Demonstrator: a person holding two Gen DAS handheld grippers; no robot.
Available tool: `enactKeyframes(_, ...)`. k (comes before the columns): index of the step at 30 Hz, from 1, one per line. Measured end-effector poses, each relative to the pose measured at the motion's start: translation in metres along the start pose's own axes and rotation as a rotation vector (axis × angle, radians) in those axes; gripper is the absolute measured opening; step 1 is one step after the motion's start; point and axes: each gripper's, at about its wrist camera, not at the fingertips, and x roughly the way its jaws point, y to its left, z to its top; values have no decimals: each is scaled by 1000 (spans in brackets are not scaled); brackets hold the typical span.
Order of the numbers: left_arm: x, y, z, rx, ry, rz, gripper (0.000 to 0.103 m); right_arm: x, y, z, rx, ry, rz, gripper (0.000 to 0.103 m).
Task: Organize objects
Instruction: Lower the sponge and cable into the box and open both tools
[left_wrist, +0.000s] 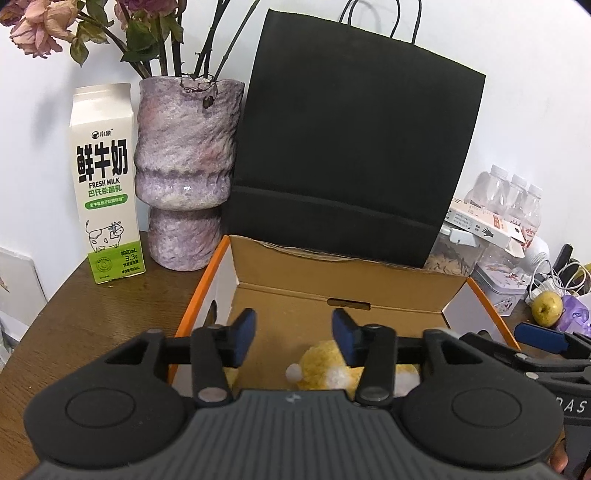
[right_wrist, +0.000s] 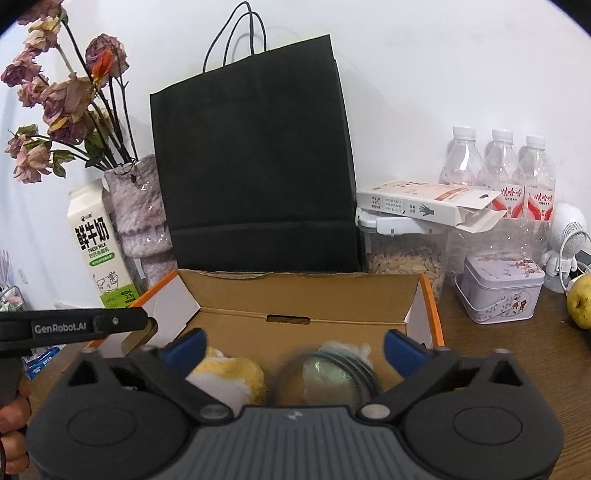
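A wooden table (left_wrist: 92, 314) carried everything. At its back edge, against the wall, a tall black paper bag (left_wrist: 343, 147) stood upright with its cord handles up. Directly in front of it sat an open cardboard box (right_wrist: 303, 295) with orange edges, its flaps standing up. Left of the bag stood a mottled purple vase (left_wrist: 184, 166) of dried roses, and beside that, toward the left edge, a carton of fresh milk (left_wrist: 105, 184). On the right side were three clear water bottles (right_wrist: 498, 162), a seed jar (right_wrist: 402, 254) with a white carton (right_wrist: 424, 201) lying on its lid, a small printed tin (right_wrist: 500, 288) and a yellow-green pear (right_wrist: 581, 301).

Inside the box lay a yellow and white plush toy (left_wrist: 325, 365) and, to its right, a blurred round item with dark rings (right_wrist: 332, 369); what it was I could not tell.

The left gripper (left_wrist: 293, 334) hung over the box with its blue pads partly apart, pinching nothing. The right gripper (right_wrist: 293, 349) stood spread wide above the contents, its pads touching neither item
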Motion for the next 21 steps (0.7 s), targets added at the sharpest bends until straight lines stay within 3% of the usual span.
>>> enactKeyframes(4,0,1,0,-5,-2,8,71,1,0,0,1,2,-6,103)
enactKeyframes(11,-3,1,0,-7,-17,11,88,-1,1,0,-6,-3,-13,103)
enactKeyframes(13,-4,1,0,-13,-20,10,103,-2,1,-1,-8,-4,-13,103)
enactKeyframes(21,-5,1,-1,-17,-11,22,103,-5,4,-1,-16,-5,-17,103)
